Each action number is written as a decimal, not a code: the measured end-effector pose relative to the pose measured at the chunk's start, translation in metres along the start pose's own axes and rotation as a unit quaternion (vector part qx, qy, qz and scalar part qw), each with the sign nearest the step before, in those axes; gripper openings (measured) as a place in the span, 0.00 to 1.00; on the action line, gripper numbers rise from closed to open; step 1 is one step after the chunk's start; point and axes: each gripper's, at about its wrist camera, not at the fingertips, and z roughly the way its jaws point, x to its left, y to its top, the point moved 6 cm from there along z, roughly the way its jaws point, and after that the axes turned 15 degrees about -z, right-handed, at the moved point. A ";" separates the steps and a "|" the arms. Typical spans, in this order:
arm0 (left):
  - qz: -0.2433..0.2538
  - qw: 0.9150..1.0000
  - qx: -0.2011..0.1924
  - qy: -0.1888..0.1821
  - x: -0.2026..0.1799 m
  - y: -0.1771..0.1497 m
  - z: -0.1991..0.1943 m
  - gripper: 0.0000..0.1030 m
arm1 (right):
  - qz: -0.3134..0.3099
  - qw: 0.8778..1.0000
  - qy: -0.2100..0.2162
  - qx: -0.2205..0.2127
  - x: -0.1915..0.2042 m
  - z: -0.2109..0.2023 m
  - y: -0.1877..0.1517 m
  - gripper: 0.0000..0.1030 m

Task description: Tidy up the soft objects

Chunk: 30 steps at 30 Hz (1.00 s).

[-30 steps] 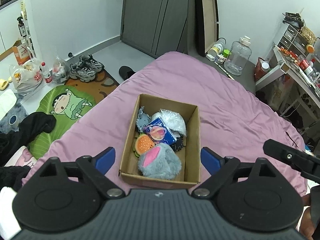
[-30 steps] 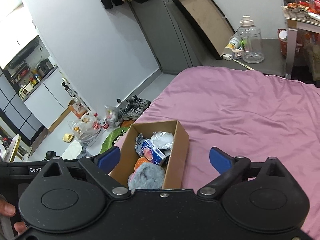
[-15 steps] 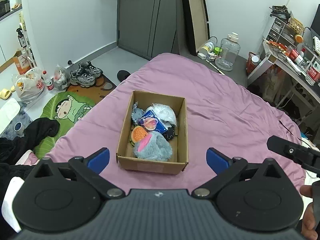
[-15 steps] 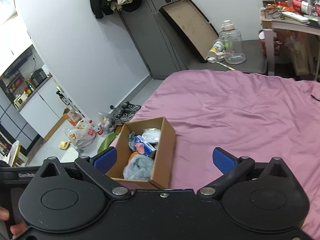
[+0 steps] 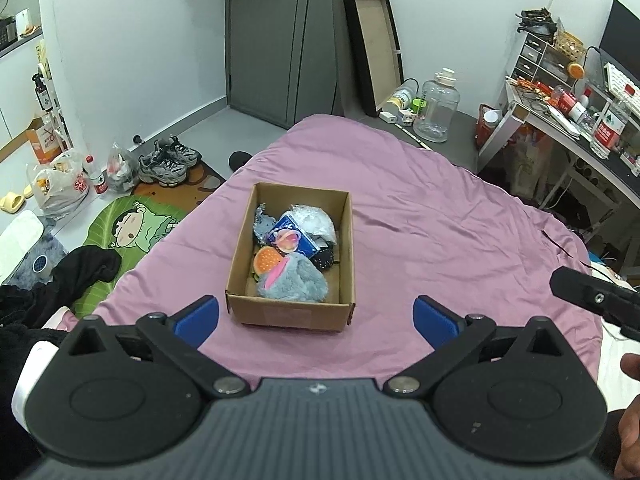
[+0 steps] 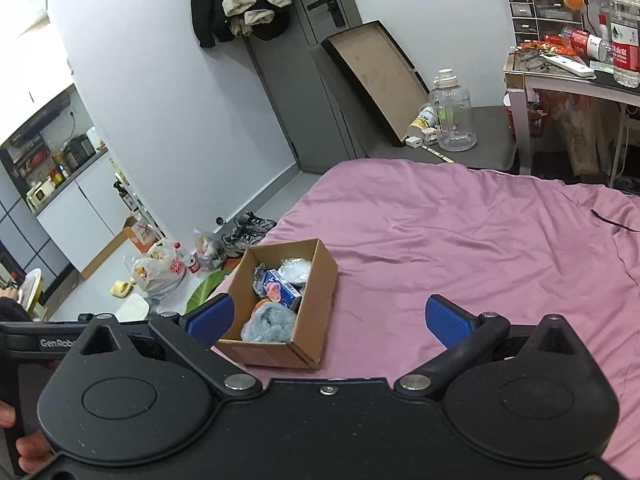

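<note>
A cardboard box (image 5: 347,248) sits on the pink bed sheet (image 5: 440,220). It holds several soft things: a grey plush with a pink ear (image 5: 294,280), an orange burger toy (image 5: 266,260), a blue packet (image 5: 290,236), a white bag (image 5: 314,220) and a black pouch (image 5: 324,258). My left gripper (image 5: 316,318) is open and empty, held above the bed just in front of the box. My right gripper (image 6: 328,318) is open and empty, to the right of the box (image 6: 320,280), which shows at its left finger.
Beyond the bed's left edge lie a green cartoon mat (image 5: 132,228), sneakers (image 5: 170,160), plastic bags (image 5: 60,184) and black clothes (image 5: 80,272). A clear water jug (image 5: 438,110) stands past the bed's far end. A cluttered desk (image 5: 568,120) stands at the right.
Both grippers have pulled back and up from the box, so it looks smaller and farther off. Both stay open and empty. The box contents have not moved.
</note>
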 end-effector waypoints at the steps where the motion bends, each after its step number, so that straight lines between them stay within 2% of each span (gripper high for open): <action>1: 0.000 1.000 0.000 0.000 -0.001 -0.002 -0.002 1.00 | 0.004 1.000 0.002 0.000 -0.001 -0.002 -0.001 1.00; 10: -0.004 1.000 -0.017 -0.004 -0.008 -0.011 -0.010 1.00 | -0.012 1.000 -0.002 -0.005 -0.001 -0.020 -0.017 1.00; 12: 0.001 1.000 -0.018 -0.002 -0.010 -0.015 -0.009 1.00 | -0.027 0.999 -0.020 0.004 0.000 -0.020 -0.020 1.00; 17: -0.011 1.000 -0.021 0.003 -0.009 -0.021 -0.009 0.99 | -0.046 0.999 -0.014 0.020 0.003 -0.016 -0.032 1.00; 24: -0.019 0.999 -0.037 0.006 -0.008 -0.025 -0.012 1.00 | -0.039 0.999 -0.008 0.013 -0.001 -0.024 -0.034 1.00; 30: -0.017 0.999 -0.033 0.011 -0.006 -0.030 -0.010 1.00 | -0.038 0.999 -0.014 0.014 -0.006 -0.024 -0.035 1.00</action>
